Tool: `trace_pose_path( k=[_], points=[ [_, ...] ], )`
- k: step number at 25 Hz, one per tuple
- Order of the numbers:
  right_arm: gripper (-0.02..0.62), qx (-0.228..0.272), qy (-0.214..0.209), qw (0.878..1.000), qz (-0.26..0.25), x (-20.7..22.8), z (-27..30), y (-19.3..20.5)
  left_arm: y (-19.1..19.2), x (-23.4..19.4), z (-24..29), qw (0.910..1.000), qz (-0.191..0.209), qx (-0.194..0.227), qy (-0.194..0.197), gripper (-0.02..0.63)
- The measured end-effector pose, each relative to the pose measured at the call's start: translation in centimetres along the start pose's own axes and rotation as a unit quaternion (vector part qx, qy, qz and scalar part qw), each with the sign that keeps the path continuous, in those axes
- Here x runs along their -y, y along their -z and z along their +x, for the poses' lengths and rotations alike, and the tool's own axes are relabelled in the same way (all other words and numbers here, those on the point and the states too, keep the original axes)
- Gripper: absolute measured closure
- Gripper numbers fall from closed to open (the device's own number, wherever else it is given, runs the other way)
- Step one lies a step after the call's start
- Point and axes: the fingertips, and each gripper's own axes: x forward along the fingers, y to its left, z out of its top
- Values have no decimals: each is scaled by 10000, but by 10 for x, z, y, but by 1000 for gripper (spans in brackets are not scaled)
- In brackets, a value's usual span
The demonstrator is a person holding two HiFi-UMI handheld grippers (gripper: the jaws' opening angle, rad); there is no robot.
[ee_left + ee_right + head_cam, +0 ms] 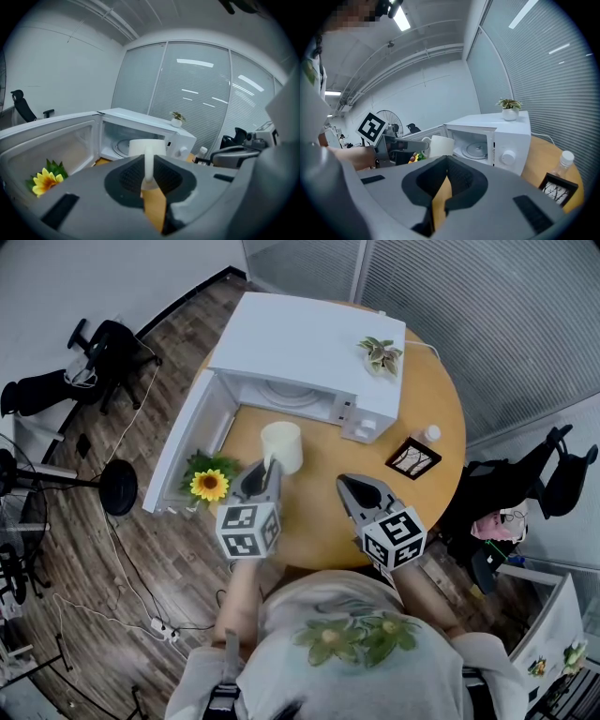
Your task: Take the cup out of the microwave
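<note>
outside the microwave (300, 338), cup (281, 444) — handle (148, 161) pinched in jaws of left gripper (270, 468)

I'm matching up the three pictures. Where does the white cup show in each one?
Head view: cup at centre, just in front of the open microwave.
Left gripper view: cup at centre, before the microwave.
Right gripper view: cup left of centre, beside the microwave.
Shared landmark: the microwave.

The cup (281, 444) and microwave (300, 338) are white, the flower (209, 486) yellow, the table (433, 413) orange-tan.
</note>
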Motion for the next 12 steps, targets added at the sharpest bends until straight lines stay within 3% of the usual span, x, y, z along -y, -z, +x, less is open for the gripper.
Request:
trace_pose_path(
  k=[12],
  points=[
    [578,-150,-62,9999,8,-1,2,10,34,-2,3,9997,-39,-235,-43,554]
  ],
)
